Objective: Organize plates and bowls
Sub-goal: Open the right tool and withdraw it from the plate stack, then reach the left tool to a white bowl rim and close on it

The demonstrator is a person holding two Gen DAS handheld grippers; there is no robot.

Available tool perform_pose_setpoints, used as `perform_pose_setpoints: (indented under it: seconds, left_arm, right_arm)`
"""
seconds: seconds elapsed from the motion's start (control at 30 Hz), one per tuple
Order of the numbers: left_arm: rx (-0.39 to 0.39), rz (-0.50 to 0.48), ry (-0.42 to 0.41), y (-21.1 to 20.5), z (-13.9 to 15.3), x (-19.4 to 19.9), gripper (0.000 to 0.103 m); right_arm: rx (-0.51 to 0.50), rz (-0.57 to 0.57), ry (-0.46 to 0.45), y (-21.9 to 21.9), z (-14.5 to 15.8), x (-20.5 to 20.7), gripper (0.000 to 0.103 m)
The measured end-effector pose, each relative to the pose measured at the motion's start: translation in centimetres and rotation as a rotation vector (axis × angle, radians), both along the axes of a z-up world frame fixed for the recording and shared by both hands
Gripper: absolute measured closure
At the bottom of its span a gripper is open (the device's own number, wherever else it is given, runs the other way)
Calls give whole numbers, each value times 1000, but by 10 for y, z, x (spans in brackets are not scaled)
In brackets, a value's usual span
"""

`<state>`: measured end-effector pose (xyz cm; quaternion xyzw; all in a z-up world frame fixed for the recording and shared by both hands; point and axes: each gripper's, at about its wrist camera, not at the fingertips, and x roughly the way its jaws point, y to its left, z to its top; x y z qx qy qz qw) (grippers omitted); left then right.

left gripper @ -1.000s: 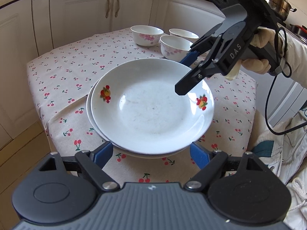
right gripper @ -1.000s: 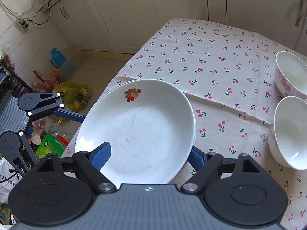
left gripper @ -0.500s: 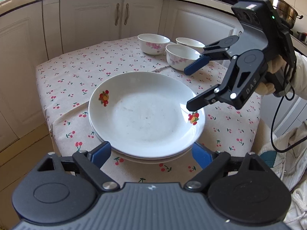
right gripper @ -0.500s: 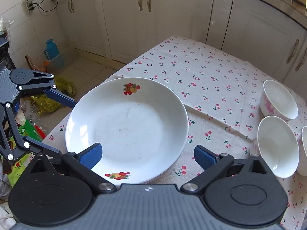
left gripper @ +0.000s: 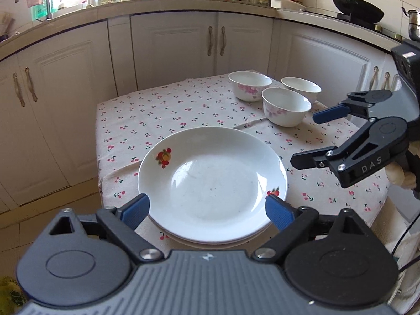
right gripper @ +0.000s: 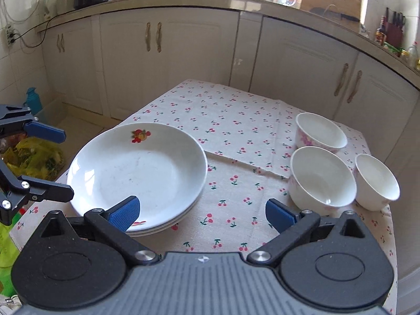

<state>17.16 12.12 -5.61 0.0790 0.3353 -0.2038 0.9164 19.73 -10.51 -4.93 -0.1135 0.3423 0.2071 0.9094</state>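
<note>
So there's a small table (right gripper: 236,191) covered in a cream cloth with little red cherries printed on it, and near its front corner a stack of shallow white ceramic plates (left gripper: 212,183) (right gripper: 136,173) is sitting, the top one with small fruit pictures on its rim. Looks like two or three plates, hard to count from the edges. The left gripper (left gripper: 207,208), black with blue pads, is hanging just off the near edge of the stack with its jaws still spreading apart; the plate rim is showing between the pads, but they aren't pressing on it. The right gripper (right gripper: 200,210) is standing wide open over bare cloth, between the plates and the bowls, with nothing in it. From the left wrist view it's floating off to the side, above the table's edge, with a pale glove (left gripper: 401,176) wrapped around its handle. Toward the far side, three small white ceramic bowls with pink flower prints (left gripper: 284,106) (right gripper: 323,177) are clustered close together, well apart from the plates. Cream kitchen cabinets (right gripper: 170,60) are running along behind.
</note>
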Motion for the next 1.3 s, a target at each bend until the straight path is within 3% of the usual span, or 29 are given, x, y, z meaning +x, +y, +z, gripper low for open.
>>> perform_pose_setpoints:
  seconds: [0.1, 0.27, 0.5, 0.73, 1.1, 1.3]
  left_arm:
    - [8, 43, -33, -14, 5, -6, 7]
    - [-49, 69, -32, -37, 10, -3, 6]
    - [-27, 8, -46, -80, 17, 8, 6]
    - [-85, -48, 8, -112, 21, 36, 6]
    - [33, -81, 17, -169, 21, 100, 6]
    - [50, -105, 46, -190, 14, 139, 6]
  right_arm:
    - [29, -56, -30, -18, 3, -7, 0]
    - [24, -115, -61, -44, 2, -14, 0]
    - [41, -154, -70, -76, -3, -20, 0]
    - [80, -187, -66, -108, -9, -11, 0]
    - [86, -210, -68, -136, -22, 19, 0]
    - [68, -201, -70, -138, -31, 37, 0]
